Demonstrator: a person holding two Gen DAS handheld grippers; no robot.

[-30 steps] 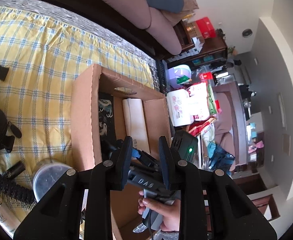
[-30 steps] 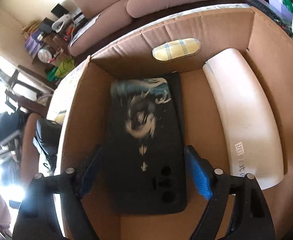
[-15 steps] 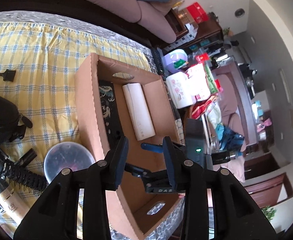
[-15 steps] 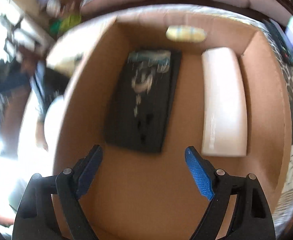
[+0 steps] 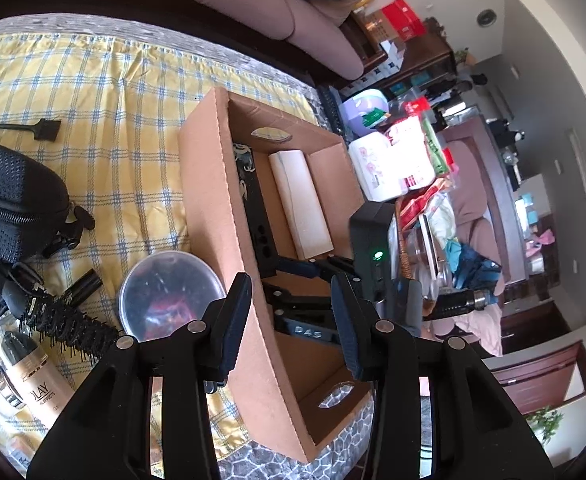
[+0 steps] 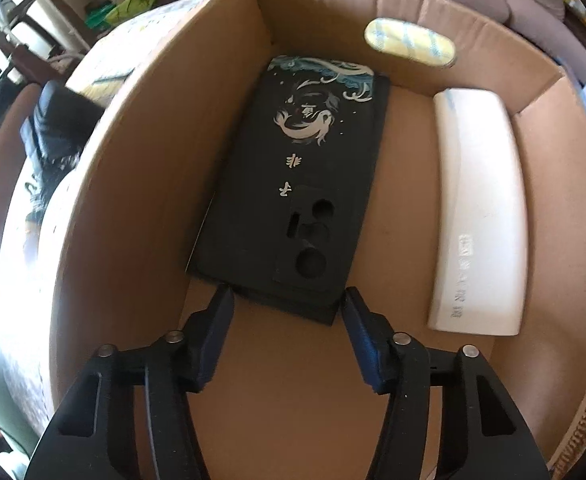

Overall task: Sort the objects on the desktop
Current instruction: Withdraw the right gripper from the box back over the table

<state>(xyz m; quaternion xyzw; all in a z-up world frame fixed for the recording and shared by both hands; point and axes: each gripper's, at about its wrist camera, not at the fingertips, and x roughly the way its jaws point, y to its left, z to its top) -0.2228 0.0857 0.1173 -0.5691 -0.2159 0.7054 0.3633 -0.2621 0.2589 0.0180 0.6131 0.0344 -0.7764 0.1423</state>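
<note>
cardboard box (image 6: 141, 184) holds black phone case (image 6: 293, 184), white case (image 6: 481, 216) | right gripper (image 6: 287, 312) closing, empty, inside box | left gripper (image 5: 291, 312) opening, empty, over box wall

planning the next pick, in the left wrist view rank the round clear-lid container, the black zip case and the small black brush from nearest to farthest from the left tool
1. Round clear-lid container, just left of the left tool, beside the box wall.
2. Black zip case, at the left edge, mid-height.
3. Small black brush, upper left on the checked cloth.
</note>
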